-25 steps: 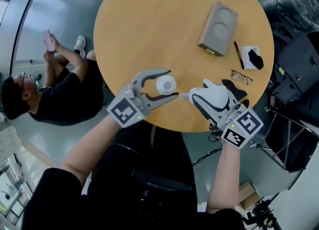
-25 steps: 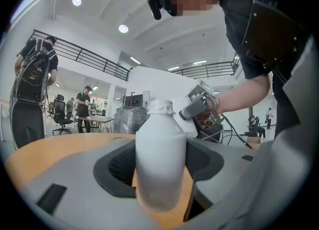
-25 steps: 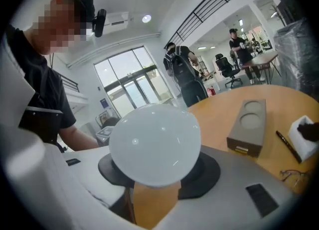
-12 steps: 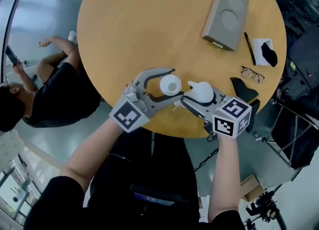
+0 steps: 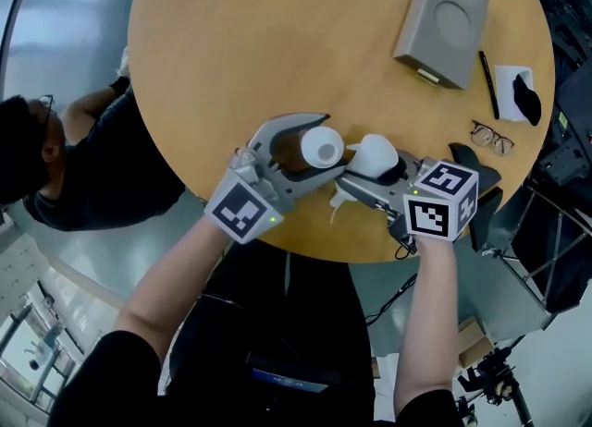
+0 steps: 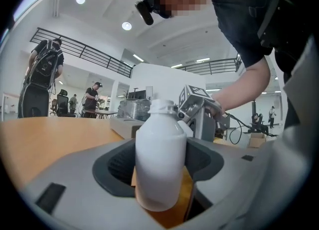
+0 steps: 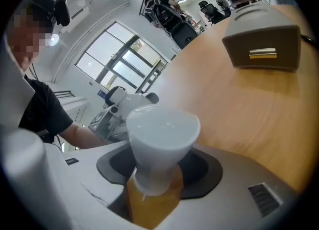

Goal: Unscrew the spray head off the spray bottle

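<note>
One bottle (image 5: 320, 150), one spray head (image 5: 375, 154), one box (image 5: 444, 18).

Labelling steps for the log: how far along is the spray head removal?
Done: the spray head is off, and the bottle shows a bare neck in the left gripper view.
In hand: the left gripper is closed on the bottle and the right gripper on the spray head, side by side near the table's near edge.
Left: no unscrewing; probably just setting both parts down and letting go.
</note>
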`<state>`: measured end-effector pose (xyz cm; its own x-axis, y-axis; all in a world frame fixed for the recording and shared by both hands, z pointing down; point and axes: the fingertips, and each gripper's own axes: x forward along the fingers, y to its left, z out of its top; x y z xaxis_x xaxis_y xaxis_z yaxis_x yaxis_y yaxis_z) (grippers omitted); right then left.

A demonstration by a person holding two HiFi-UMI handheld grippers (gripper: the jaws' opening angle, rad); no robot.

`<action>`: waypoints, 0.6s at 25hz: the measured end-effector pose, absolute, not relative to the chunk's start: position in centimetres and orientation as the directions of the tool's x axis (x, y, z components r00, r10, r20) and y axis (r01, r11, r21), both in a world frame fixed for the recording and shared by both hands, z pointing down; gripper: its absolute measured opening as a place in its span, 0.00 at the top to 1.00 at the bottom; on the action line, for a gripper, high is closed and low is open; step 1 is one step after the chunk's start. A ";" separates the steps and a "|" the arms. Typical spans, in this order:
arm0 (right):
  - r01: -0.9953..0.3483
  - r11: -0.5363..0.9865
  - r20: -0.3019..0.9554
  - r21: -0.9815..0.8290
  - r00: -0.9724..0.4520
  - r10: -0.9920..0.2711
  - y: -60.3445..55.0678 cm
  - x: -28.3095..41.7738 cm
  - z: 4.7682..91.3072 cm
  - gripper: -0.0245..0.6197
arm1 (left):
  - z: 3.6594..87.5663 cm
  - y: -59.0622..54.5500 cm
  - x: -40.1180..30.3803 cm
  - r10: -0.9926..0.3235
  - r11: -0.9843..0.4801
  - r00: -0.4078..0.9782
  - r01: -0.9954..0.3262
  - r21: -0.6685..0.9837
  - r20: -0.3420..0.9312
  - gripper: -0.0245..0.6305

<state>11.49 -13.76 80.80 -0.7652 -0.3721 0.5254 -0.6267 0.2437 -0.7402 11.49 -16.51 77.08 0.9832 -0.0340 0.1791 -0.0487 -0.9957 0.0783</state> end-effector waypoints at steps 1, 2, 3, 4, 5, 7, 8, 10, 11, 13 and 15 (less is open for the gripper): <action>-0.630 0.245 0.532 -0.737 -0.764 -0.365 -13.8 11.4 81.1 0.58 | 77.3 -16.5 11.5 -0.027 -0.996 0.982 -0.041 0.073 0.186 0.50; -0.635 0.246 0.538 -0.733 -0.762 -0.361 -13.8 11.4 81.3 0.57 | 77.4 -16.5 11.4 -0.019 -0.997 0.981 -0.033 0.072 0.194 0.50; -0.642 0.247 0.547 -0.726 -0.756 -0.358 -13.8 11.5 81.4 0.55 | 77.5 -16.5 11.4 -0.011 -0.997 0.979 -0.026 0.072 0.202 0.50; -0.650 0.248 0.557 -0.718 -0.750 -0.356 -13.8 11.5 81.6 0.54 | 77.6 -16.5 11.3 -0.005 -0.997 0.977 -0.020 0.070 0.211 0.49; -0.660 0.250 0.568 -0.709 -0.744 -0.352 -13.8 11.6 81.7 0.53 | 77.7 -16.4 11.2 0.001 -0.998 0.976 -0.013 0.064 0.219 0.48; -0.683 0.259 0.597 -0.683 -0.726 -0.341 -13.6 11.7 82.2 0.47 | 77.8 -16.2 11.1 0.015 -0.999 0.973 0.003 0.053 0.229 0.49; -0.695 0.264 0.610 -0.669 -0.716 -0.339 -13.6 11.8 82.4 0.42 | 77.8 -16.1 11.1 0.020 -0.999 0.973 0.008 0.051 0.231 0.49; -0.708 0.274 0.621 -0.651 -0.704 -0.344 -13.6 12.2 82.7 0.41 | 77.9 -15.9 11.3 0.027 -0.999 0.973 0.017 0.047 0.231 0.49; -0.713 0.280 0.624 -0.643 -0.700 -0.348 -13.6 12.3 82.7 0.40 | 78.0 -15.8 11.4 0.029 -0.999 0.973 0.019 0.043 0.230 0.49; -0.727 0.293 0.637 -0.621 -0.686 -0.352 -13.7 12.4 82.9 0.36 | 78.0 -15.8 11.1 0.026 -0.999 0.974 0.018 0.038 0.225 0.48; -0.746 0.298 0.655 -0.596 -0.666 -0.358 -13.8 12.3 82.8 0.32 | 77.9 -15.9 10.4 0.020 -0.999 0.975 0.011 0.040 0.220 0.46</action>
<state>12.31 -13.78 82.85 -0.6660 -0.3577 0.6546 -0.7457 0.2980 -0.5959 10.40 -15.92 77.86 0.9752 0.0197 0.2205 0.0112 -0.9992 0.0395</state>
